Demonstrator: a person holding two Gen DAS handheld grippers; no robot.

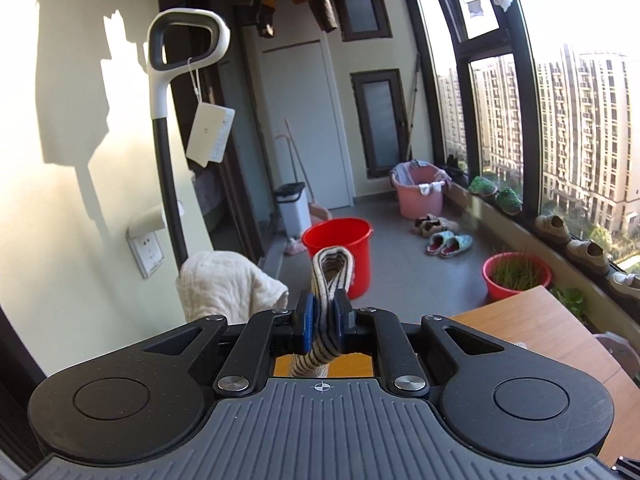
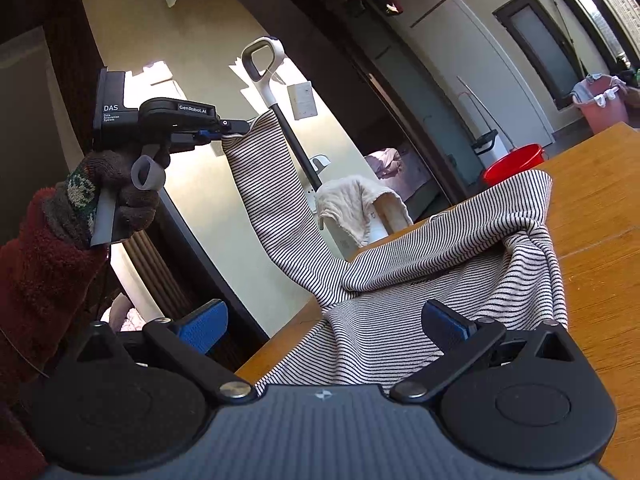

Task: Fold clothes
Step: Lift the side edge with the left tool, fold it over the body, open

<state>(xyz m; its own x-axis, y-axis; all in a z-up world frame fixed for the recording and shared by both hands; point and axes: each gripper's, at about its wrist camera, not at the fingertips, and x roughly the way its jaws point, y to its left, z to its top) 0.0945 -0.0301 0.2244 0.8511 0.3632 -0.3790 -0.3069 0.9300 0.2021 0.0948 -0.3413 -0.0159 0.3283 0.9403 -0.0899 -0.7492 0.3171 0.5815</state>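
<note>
Aloft, left gripper [image 1: 323,316] pinches the striped shirt's sleeve cuff [image 1: 331,268], raised above the wooden table [image 2: 596,208]. Shirt body [image 2: 420,300] lies on that table; right gripper [image 2: 326,322] spread wide over it, holding nothing.

Our left gripper [image 1: 323,322] is raised high, level with its fingers [image 1: 305,320] pressed tight together on a fold of the striped shirt [image 2: 400,280]. In the right wrist view we see our left hand [image 2: 116,196], in a dark knitted glove with a red fleece sleeve, gripping its handle. Our right gripper [image 2: 324,320] sits low over the desk [image 2: 600,200], its blue-padded fingers [image 2: 204,326] spread wide apart with nothing between them.
</note>
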